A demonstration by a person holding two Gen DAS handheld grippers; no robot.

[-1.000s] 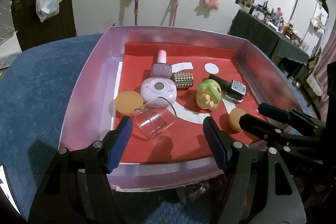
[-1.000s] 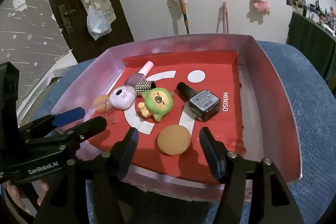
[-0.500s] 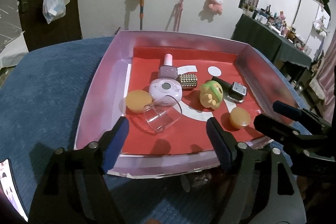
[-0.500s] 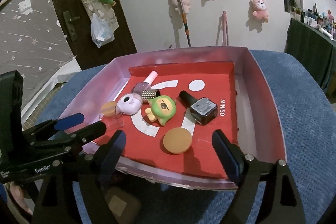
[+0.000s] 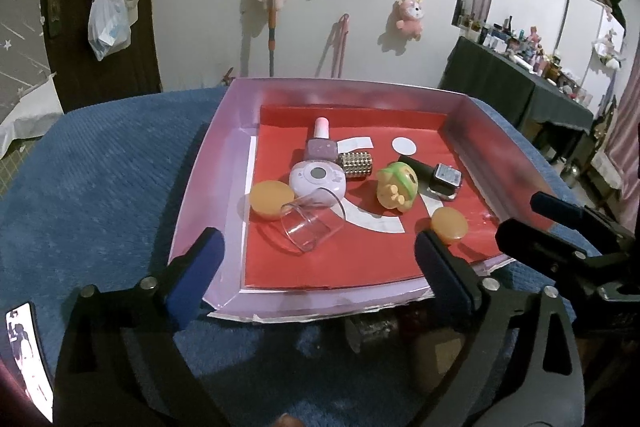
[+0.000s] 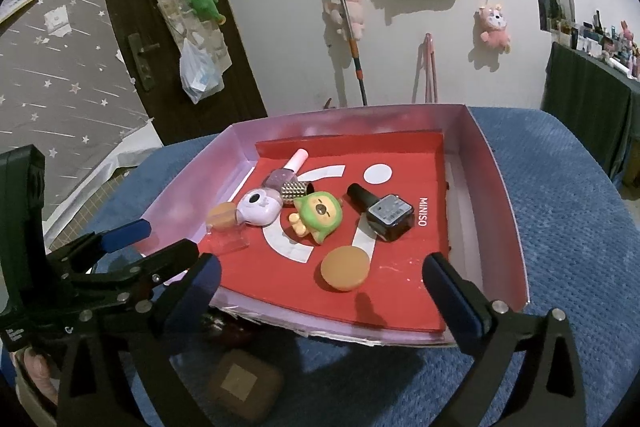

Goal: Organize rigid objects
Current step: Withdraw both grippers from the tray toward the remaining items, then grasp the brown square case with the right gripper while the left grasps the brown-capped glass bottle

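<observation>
Both grippers have backed off from the tray [image 5: 208,187] since a second ago, lifting a little, and their jaws have just been spreading wide with nothing between them: the left gripper [image 5: 316,271] now hangs open over the near rim, the right gripper [image 6: 324,287] open beside it. To me that reads as two pieces just let go, a clear cup [image 5: 312,223] lying on its side at about 7 o'clock on the red floor and an orange disc [image 6: 345,268] at about 5 o'clock, so this placing step looks finished. The rest sit bunched near the middle: a green toy [image 6: 318,217], a lilac case [image 5: 318,179], a pink bottle [image 5: 321,143], a dark bottle [image 6: 384,213] and a second disc [image 5: 271,199] at 9 o'clock, touching the cup. The far half of the floor and the 3 o'clock strip stay bare, good room for more. A brown box [image 6: 244,383] and other bits wait on the blue cloth [image 5: 100,187] under the near rim; mind that raised wall when carrying over it.
</observation>
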